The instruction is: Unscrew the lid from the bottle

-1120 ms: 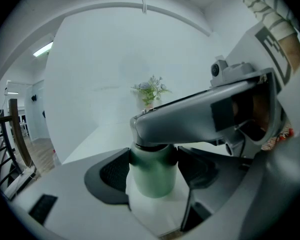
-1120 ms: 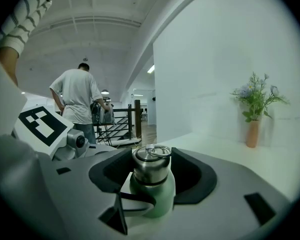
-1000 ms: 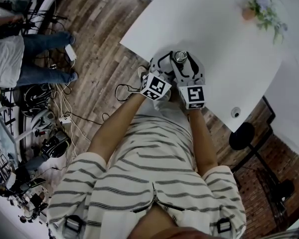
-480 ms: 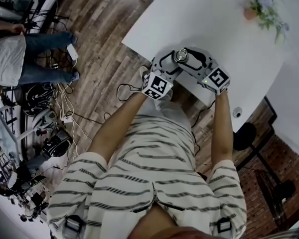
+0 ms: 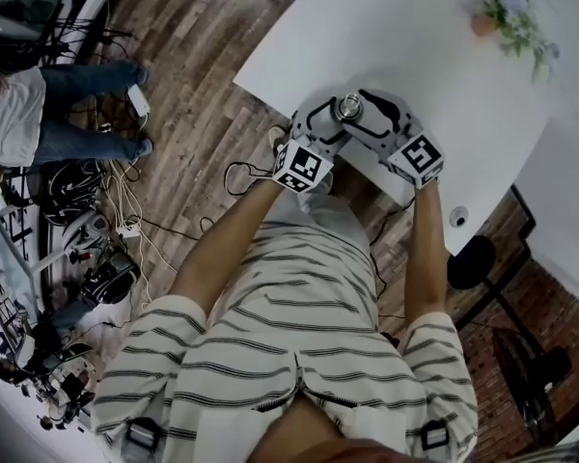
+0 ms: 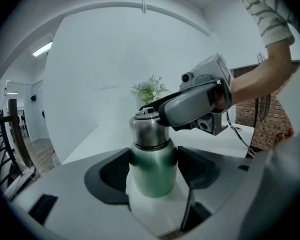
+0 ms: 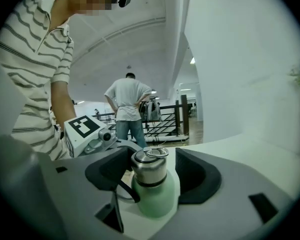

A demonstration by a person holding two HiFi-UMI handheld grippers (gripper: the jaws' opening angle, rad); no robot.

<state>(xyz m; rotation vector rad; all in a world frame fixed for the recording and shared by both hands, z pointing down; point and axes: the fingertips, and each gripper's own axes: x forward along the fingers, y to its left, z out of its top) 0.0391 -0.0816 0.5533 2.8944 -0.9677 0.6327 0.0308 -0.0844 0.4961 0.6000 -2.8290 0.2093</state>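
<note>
A green bottle (image 6: 152, 171) with a steel lid (image 6: 147, 129) stands at the near edge of the white table (image 5: 444, 66). My left gripper (image 6: 152, 166) is shut on the bottle's green body, with both pads against it. My right gripper (image 7: 150, 171) reaches in from the right at lid height, and the lid (image 7: 150, 166) sits between its jaws. Those jaws have just been opening, and a gap shows on each side of the lid. In the head view both grippers meet around the bottle (image 5: 348, 107).
A potted flower (image 5: 507, 8) stands at the table's far right corner and a small round object (image 5: 455, 217) near its right edge. A person (image 5: 39, 114) stands on the wooden floor to the left, beside cables (image 5: 96, 230) and gear. A dark round base (image 5: 468, 263) sits under the table's edge.
My right gripper has swung round the bottle, its marker cube going from below the lid to the right of it. The left gripper and the bottle have not moved.
</note>
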